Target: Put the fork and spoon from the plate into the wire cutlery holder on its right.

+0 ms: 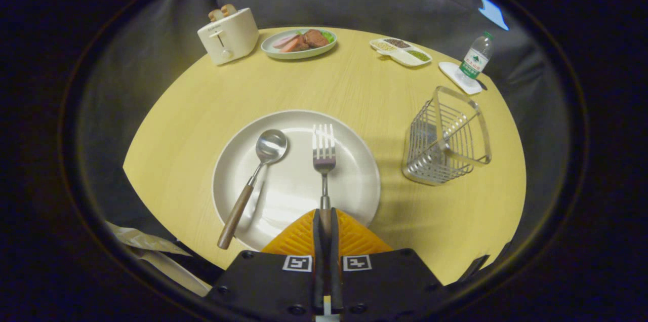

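- The tool [324,220] is clamped on the wooden handle of the fork [323,152], both fingers pressing on it from either side over the near rim of the plate [354,180].
- The fork points straight ahead of the fingers, tines lying over the middle of the plate.
- The spoon [255,180] lies left of the fork on the same plate, bowl up the plate, its wooden handle slanting off the near-left rim.
- The holder [448,137], a wire basket with a divider, stands empty on the table [177,124] to the right of the plate, apart from it.
- Beyond, along the far side of the table: a toaster [229,34], a dish of food [299,42], a sectioned tray [401,50] and a bottle [476,58] on a coaster [458,76].
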Motion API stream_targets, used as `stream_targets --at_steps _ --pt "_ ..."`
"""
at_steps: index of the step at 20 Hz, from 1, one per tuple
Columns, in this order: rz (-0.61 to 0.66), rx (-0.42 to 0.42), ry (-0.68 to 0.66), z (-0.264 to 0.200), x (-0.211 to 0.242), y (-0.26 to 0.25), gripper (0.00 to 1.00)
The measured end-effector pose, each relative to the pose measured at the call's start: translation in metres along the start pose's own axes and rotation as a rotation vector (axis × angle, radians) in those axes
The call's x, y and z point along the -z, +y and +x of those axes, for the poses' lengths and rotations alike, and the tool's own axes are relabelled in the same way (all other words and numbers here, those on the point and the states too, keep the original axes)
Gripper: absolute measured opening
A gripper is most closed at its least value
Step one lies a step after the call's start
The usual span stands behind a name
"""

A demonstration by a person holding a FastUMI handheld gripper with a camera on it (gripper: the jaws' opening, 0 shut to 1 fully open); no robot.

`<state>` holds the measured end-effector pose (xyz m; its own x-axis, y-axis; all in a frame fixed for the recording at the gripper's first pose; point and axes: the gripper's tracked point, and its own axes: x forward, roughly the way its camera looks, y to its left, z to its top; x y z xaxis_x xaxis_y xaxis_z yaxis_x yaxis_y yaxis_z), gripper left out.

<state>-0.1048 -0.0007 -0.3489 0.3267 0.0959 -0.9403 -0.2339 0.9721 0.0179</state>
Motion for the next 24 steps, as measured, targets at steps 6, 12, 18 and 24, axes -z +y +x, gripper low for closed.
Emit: stream_targets --at_steps 6,12,18,24 --pt "0.001 0.028 -0.028 -0.021 -0.029 -0.03 0.08" --pt "-0.043 0.087 -0.052 -0.041 -0.058 -0.072 0.08" --pt "-0.096 0.15 -0.029 -0.05 -0.069 -0.117 0.08" --pt "-0.128 0.166 0.064 -0.045 -0.056 -0.141 0.08"
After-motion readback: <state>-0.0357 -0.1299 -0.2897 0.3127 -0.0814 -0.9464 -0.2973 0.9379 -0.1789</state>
